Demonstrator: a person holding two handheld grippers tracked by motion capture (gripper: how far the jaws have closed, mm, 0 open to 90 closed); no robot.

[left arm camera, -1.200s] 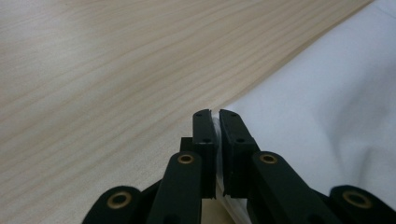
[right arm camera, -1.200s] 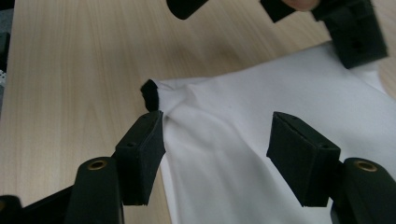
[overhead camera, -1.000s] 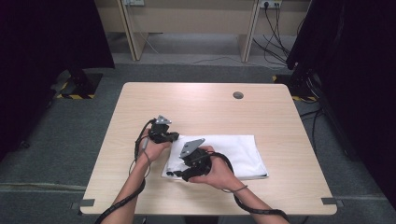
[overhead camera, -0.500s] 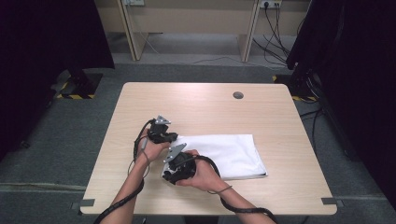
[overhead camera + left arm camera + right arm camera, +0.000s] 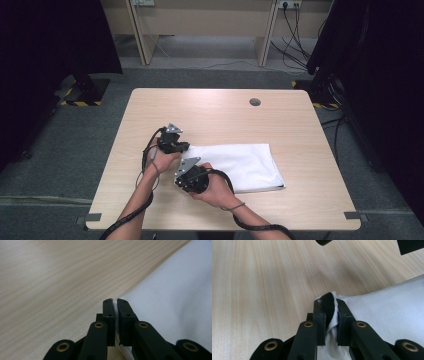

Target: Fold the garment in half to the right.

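The cloth [image 5: 240, 165] lies flat on the table [image 5: 225, 110], long axis running left to right. The left gripper [image 5: 186, 146] pinches its far-left corner. The right gripper [image 5: 178, 181], jaws just closing, clamps its near-left corner.

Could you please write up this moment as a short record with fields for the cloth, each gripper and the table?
cloth: white cloth, folded, lying flat on the table's near half
left gripper: left gripper shut on the cloth's far left corner
right gripper: right gripper has just been closing, cloth's near left corner bunched between its jaws
table: light wooden table, round grommet near the far edge
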